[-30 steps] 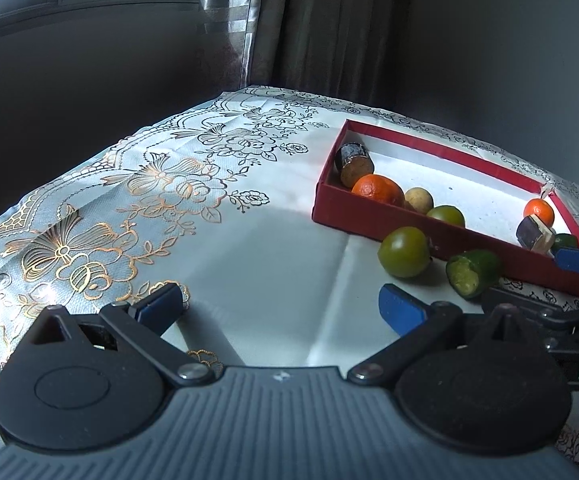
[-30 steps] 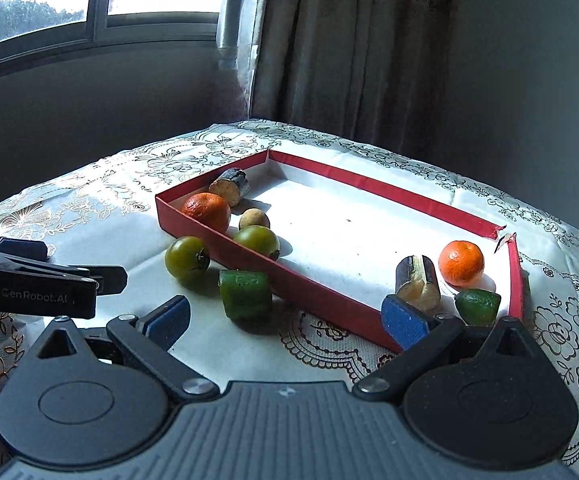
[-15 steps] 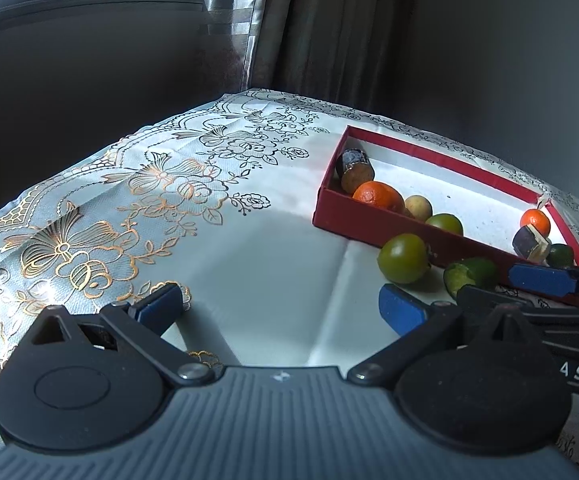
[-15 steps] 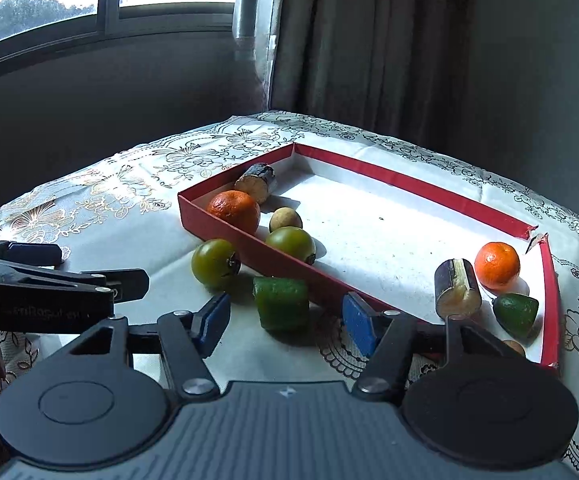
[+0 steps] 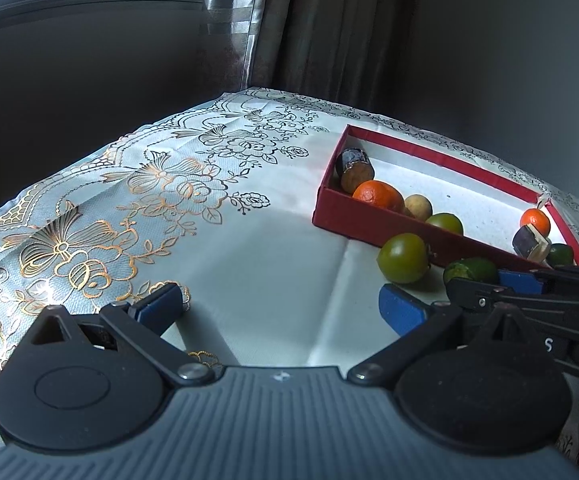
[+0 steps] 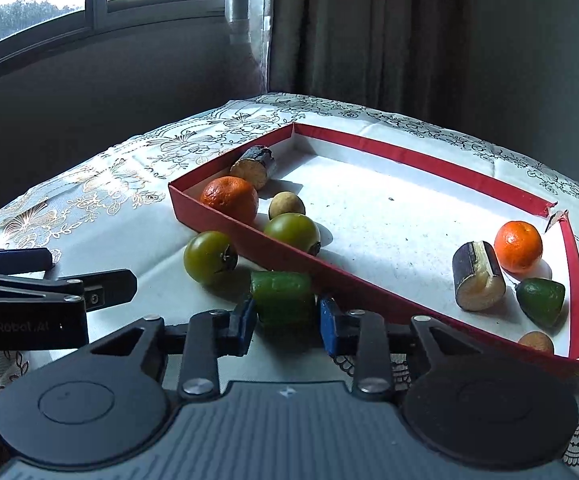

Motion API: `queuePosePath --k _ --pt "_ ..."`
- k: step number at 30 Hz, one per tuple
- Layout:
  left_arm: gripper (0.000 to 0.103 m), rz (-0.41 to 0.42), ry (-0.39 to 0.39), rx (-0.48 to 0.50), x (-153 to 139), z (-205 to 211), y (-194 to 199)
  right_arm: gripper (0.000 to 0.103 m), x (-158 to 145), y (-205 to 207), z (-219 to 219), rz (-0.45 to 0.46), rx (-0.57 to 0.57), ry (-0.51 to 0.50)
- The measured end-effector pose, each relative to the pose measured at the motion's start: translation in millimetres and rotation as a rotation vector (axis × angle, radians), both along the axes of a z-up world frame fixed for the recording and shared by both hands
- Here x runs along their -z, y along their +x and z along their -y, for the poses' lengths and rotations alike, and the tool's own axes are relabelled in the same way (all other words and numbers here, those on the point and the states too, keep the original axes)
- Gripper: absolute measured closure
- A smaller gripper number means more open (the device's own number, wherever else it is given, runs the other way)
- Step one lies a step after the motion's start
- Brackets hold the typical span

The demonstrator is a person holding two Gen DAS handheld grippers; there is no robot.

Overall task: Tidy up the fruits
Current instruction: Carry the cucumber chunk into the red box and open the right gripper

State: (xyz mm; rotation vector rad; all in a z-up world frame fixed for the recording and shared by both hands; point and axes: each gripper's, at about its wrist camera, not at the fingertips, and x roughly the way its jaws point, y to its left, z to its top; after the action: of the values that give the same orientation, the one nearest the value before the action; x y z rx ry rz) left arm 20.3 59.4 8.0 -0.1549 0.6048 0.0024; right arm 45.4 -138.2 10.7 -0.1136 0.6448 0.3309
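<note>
- The red tray (image 6: 285,254) has a broad bare middle; fruit crowds only its left and right ends
- Its near wall blocks a level path inward
- The floral tablecloth (image 5: 209,248) lies open leftward

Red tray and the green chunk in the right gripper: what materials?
Shallow red tray: looks like cardboard, matte, with thin folded walls and a torn corner. Cut green fruit chunk: dull, finely pebbled rind with a flat cut face; real or foam replica, hard to tell. The right gripper has just closed on it.
</note>
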Motion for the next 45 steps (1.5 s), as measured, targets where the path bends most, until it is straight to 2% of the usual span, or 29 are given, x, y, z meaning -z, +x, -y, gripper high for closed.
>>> queuePosePath --k 11,17,24,29,34,45 --pt "0.0 -0.006 0.012 0.0 1 1 1 0.074 -10 -19 12 0.051 -0.006 0.051" --pt "0.0 -0.008 0.016 -0.003 1 2 1 0.074 -24 -40 36 0.096 0.02 0.095" --pt "0.0 -0.011 0.025 -0.004 1 2 1 0.075 -37 -50 67 0.143 0.078 0.094" --pt "0.0 -0.011 0.026 -0.004 2 2 1 0.075 -46 -32 84 0.165 0.133 0.086" --pt "0.0 -0.012 0.026 -0.004 2 2 1 0.074 -49 -1 82 0.161 0.149 0.073" --pt "0.0 -0.012 0.024 -0.006 2 1 0 0.075 -21 47 61 0.092 0.145 0.021"
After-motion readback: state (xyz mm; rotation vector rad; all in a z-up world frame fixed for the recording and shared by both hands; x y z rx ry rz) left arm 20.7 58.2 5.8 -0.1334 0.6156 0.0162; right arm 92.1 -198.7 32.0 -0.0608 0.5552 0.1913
